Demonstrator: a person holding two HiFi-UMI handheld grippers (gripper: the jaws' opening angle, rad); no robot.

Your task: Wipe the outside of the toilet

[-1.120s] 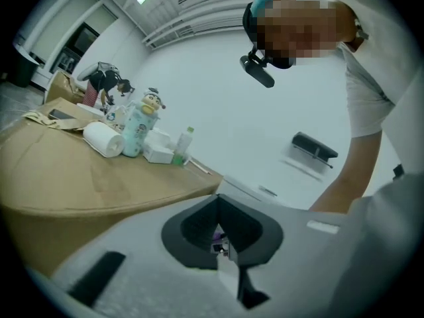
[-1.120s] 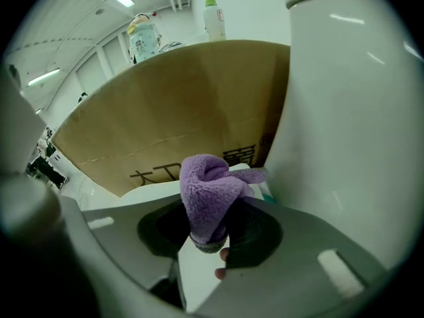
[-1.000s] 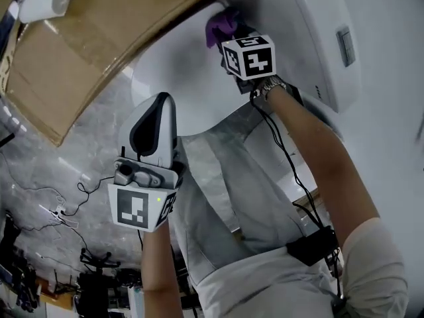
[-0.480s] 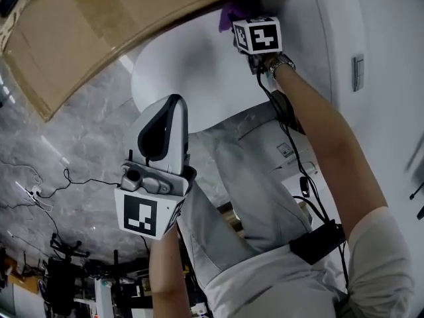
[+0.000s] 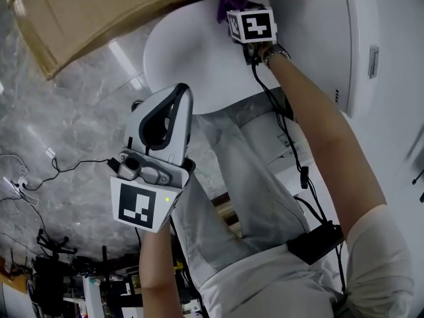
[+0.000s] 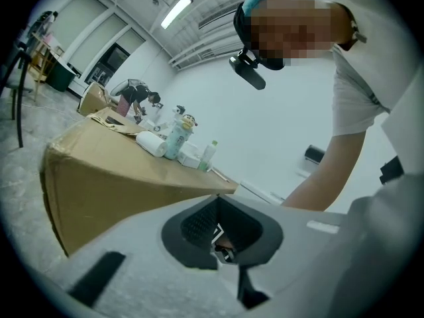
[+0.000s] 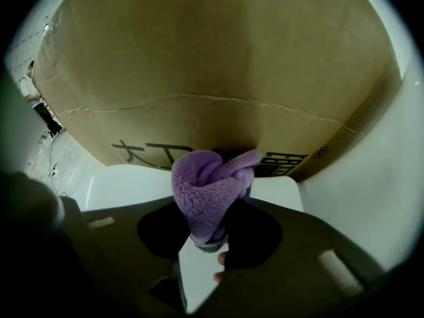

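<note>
Head view: my right tongs (image 5: 233,10) reach to the top of the frame. They hold a purple cloth (image 5: 228,4) at the white toilet (image 5: 192,65), right where a cardboard box (image 5: 93,12) overhangs it. My left tongs (image 5: 173,101) hang lower, over the grey marbled floor (image 5: 59,124), with their tips near the toilet's edge in the picture.

Left gripper view: the 2 jaws of my left tongs (image 6: 217,201) are together, with nothing between them. Beyond them the cardboard box (image 6: 119,177) carries a paper roll (image 6: 151,143) and a bottle (image 6: 175,134). My right arm (image 6: 331,171) reaches down at the right.

Right gripper view: the 2 jaws of my right tongs (image 7: 211,217) are clamped on the bunched purple cloth (image 7: 209,187). The cloth sticks out past the tips toward the line where the cardboard box (image 7: 212,78) meets the toilet (image 7: 126,185). I cannot tell whether the cloth touches the box. The box fills the upper frame, with black print along its lower edge.
</note>
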